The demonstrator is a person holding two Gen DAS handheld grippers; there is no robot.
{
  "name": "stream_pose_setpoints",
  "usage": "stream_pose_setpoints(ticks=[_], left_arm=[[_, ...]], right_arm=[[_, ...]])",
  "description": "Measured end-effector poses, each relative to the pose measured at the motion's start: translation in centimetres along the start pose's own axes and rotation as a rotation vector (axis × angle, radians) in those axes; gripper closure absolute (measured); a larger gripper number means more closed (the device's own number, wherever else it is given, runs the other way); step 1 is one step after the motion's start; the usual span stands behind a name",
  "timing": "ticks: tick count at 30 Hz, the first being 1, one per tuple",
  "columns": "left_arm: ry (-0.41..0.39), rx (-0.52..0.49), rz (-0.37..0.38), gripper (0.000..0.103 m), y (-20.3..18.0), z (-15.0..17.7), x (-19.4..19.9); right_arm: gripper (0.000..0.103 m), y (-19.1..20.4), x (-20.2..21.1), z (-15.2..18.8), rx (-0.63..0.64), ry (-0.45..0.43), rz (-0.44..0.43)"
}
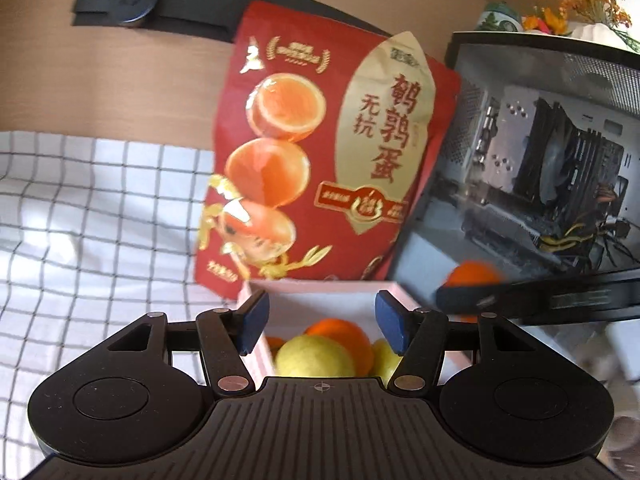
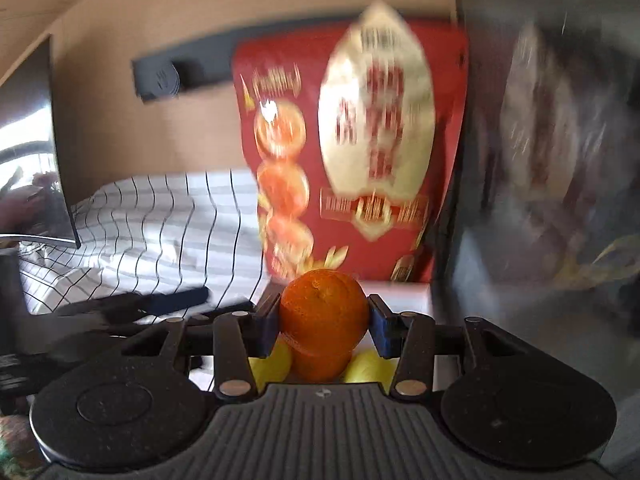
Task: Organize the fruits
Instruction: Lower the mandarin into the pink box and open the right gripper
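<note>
Between the right tongs: the right tongs (image 2: 323,322) are pinching an orange (image 2: 323,308); both blue pads (image 2: 267,326) press on its sides.
Right tongs opening: about as wide as the orange, not wider.
Orange position: it sits right at the tips of the right tongs, held up above the white box (image 2: 416,294).
Orange direction: it is round, so it has no long side; its little stem dimple faces up and toward the camera.
Under the right tongs: two yellow fruits (image 2: 368,368) show below the held orange, one on each side, and another orange fruit is just under it.
Left tongs: the left tongs (image 1: 320,322) are spread wide and hold nothing; the pads touch nothing.
Below the left tongs: the white box (image 1: 316,292) lies between and under the tips, with a yellow fruit (image 1: 316,358) in front and an orange fruit (image 1: 344,334) just behind it, touching.
Right of the left tongs: the held orange (image 1: 474,274) shows beside the box, in the other tongs' blurry tip.
Past the tongs: a red snack bag (image 1: 320,140) stands upright behind the box.
Far right: a computer case (image 1: 540,160) stands beside the bag.
Left side: a checked cloth (image 1: 100,208) covers the table.
</note>
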State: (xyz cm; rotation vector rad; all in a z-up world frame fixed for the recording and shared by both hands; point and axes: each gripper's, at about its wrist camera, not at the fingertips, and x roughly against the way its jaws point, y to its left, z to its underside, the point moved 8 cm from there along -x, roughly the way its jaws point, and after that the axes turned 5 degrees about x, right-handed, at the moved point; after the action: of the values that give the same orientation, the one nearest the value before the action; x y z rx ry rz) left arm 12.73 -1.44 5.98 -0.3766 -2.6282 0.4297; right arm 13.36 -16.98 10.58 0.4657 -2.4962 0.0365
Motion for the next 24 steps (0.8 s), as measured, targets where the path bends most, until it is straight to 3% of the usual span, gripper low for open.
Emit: stream_pose_setpoints(ticks=[6,10,15,17,19,24], left_arm=[[0.045,-0.031,-0.042,0.039,1.4,2.3,0.8],[0.087,-0.022,-0.082,0.039,2.6,4.3,1.3],[0.134,-0.049,-0.127,0.039,3.4,7.9,3.8],[0.144,-0.069,-0.159,0.039,3.6,9.2,4.7],[0.146,-0.103,-0.197,0.039,3.7,10.1,5.4],[0.208,-0.096,-0.263,0.039,4.8,12.2,4.9]], right_arm=[[0.058,-0.1,-7.6,4.1,-0.112,0.167,-0.055],[0.056,0.3,-10.3,5.8,-0.045,0.147,0.004],[0.043,0.2,-9.0,6.1,-0.008,0.117,0.033],[0.028,0.1,-7.0,6.2,0.001,0.072,0.036],[0.022,0.4,-4.8,6.8,0.021,0.033,0.055],[0.018,3.2,-1.7,10.8,0.093,0.051,0.022]])
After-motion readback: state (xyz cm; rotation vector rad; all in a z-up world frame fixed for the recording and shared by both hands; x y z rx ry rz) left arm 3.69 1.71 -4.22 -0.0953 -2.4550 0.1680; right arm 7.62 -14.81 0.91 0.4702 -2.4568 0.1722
